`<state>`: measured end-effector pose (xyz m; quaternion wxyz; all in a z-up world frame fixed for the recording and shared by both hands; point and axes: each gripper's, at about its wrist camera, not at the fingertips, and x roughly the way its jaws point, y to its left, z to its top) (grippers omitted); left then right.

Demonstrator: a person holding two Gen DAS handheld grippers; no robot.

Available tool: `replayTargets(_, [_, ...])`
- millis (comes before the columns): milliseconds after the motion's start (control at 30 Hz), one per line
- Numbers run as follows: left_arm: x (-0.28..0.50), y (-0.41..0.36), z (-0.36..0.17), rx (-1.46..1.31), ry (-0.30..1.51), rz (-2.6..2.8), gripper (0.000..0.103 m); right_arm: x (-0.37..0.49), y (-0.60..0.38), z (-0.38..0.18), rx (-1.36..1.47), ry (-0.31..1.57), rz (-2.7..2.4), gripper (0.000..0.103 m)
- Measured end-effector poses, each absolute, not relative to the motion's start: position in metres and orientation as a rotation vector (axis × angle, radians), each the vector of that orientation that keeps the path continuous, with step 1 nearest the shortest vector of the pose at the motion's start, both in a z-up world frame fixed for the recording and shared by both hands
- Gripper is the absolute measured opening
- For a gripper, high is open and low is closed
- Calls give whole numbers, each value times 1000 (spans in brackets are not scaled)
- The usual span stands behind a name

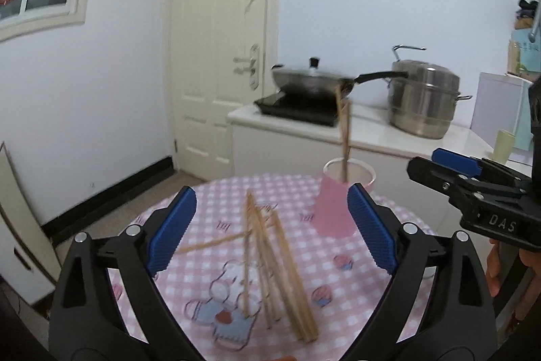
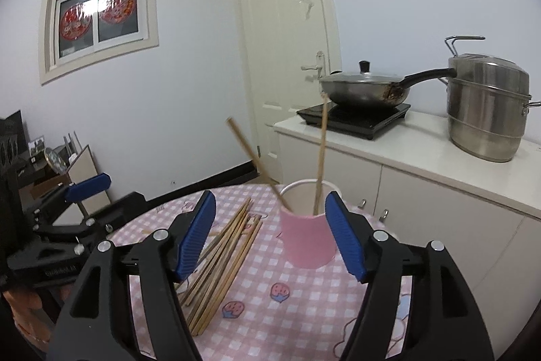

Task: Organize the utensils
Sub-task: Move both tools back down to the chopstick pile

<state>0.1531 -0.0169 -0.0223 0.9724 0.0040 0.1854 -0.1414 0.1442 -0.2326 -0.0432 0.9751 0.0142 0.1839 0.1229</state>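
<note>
A pink cup (image 1: pixel 333 208) (image 2: pixel 307 239) stands upright on the round table with the pink checked cloth (image 1: pixel 209 259) (image 2: pixel 297 303). Two wooden chopsticks (image 1: pixel 345 137) (image 2: pixel 321 158) stand in it, leaning apart. Several loose chopsticks (image 1: pixel 270 259) (image 2: pixel 223 259) lie in a pile on the cloth to the left of the cup. My left gripper (image 1: pixel 270 232) is open and empty, hovering above the pile. My right gripper (image 2: pixel 270 239) is open and empty, just in front of the cup, with the cup between its fingers' lines; it also shows in the left wrist view (image 1: pixel 473 178).
A white counter (image 2: pixel 422 158) behind the table holds an induction hob with a lidded wok (image 2: pixel 365 87) and a tall steel steamer pot (image 2: pixel 487 107). A green cup (image 1: pixel 503 141) stands on the counter. A closed door (image 2: pixel 287 56) is behind.
</note>
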Motion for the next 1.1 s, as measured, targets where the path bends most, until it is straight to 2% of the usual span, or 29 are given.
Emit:
replayTargets(400, [173, 50, -60, -49, 550, -223, 90, 169, -198, -87, 22, 503, 319, 65])
replayTargets(800, [215, 35, -105, -63, 721, -315, 89, 196, -193, -119, -24, 602, 261, 65])
replayTargets(900, [233, 24, -119, -47, 795, -322, 77, 199, -196, -125, -20, 622, 260, 65])
replayTargets(1100, [255, 13, -139, -55, 875, -325, 64, 207, -201, -133, -11, 658, 269, 65])
